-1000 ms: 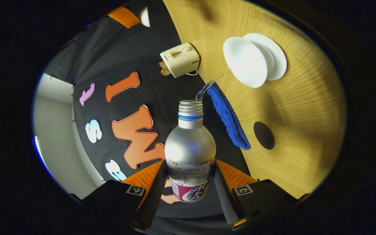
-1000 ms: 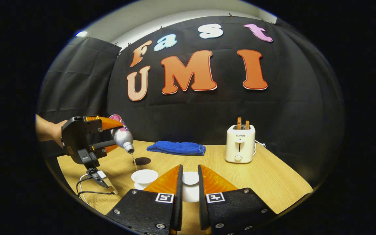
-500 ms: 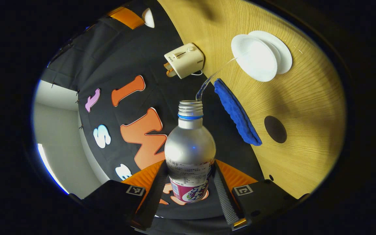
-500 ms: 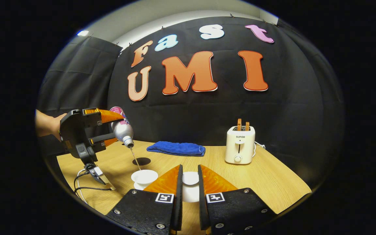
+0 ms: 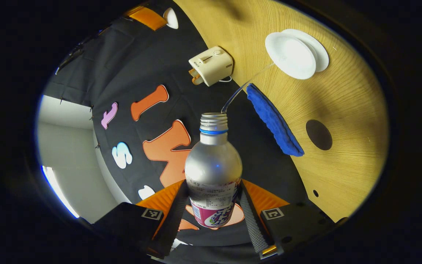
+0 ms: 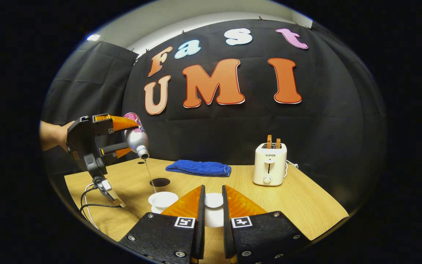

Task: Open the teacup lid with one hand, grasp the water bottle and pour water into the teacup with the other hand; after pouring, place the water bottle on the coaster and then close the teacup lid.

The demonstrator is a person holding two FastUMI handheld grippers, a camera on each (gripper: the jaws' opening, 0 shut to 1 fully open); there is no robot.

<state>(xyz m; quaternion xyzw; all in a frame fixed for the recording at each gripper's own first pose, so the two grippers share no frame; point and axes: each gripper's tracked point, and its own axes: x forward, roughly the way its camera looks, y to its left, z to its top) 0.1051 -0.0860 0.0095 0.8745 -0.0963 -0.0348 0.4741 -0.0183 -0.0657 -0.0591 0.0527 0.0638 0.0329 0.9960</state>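
Observation:
A silver water bottle (image 5: 213, 165) with its cap off is held tilted, and my left gripper (image 5: 213, 185) is shut on its labelled lower body. A thin stream of water (image 5: 245, 88) runs from its mouth into the white teacup (image 5: 289, 55) on a saucer (image 5: 321, 49). In the right gripper view the left gripper (image 6: 117, 137) hangs above and to the left of the teacup (image 6: 162, 199), with the bottle (image 6: 137, 139) mouth down. My right gripper (image 6: 213, 187) is shut on the white teacup lid (image 6: 214, 201), just right of the cup. The dark round coaster (image 6: 159, 182) lies behind the cup.
A folded blue cloth (image 6: 198, 168) lies at the back of the wooden table (image 6: 306, 205), with a cream toaster (image 6: 269, 165) to its right. A black cable (image 6: 93, 203) trails below the left gripper by the table's left edge. A hand (image 6: 51, 134) holds that gripper.
The left gripper has risen with the bottle, so the stream to the cup is longer. The right gripper and the lid have stayed put.

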